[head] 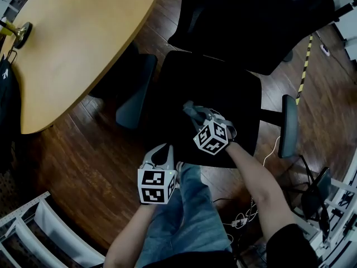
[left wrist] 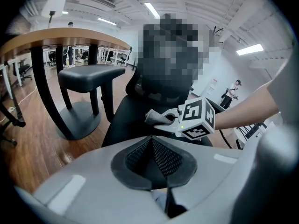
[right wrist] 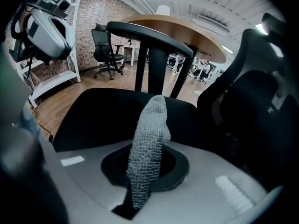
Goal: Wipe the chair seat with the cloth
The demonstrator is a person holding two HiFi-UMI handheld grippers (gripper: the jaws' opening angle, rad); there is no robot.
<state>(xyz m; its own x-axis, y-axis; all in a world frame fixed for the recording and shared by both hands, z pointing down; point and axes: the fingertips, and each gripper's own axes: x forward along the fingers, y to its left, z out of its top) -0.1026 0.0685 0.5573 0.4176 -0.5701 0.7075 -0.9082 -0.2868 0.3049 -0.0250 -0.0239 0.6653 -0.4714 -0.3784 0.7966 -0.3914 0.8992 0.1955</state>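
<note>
I lose the lower end of the cloth (right wrist: 148, 139) between the jaws of my right gripper (right wrist: 142, 181), and the worktop (head: 83, 43) runs off the head view's top edge.

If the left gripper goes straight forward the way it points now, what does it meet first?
Most likely the front edge of the chair seat, just ahead of the left gripper. The right gripper, holding the cloth, is farther on, slightly right; depth is unclear.

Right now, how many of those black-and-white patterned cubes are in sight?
2. One cube rides on the left gripper, by the person's knee; the other cube on the right gripper, which grips the cloth over the chair seat. No more show.
</note>
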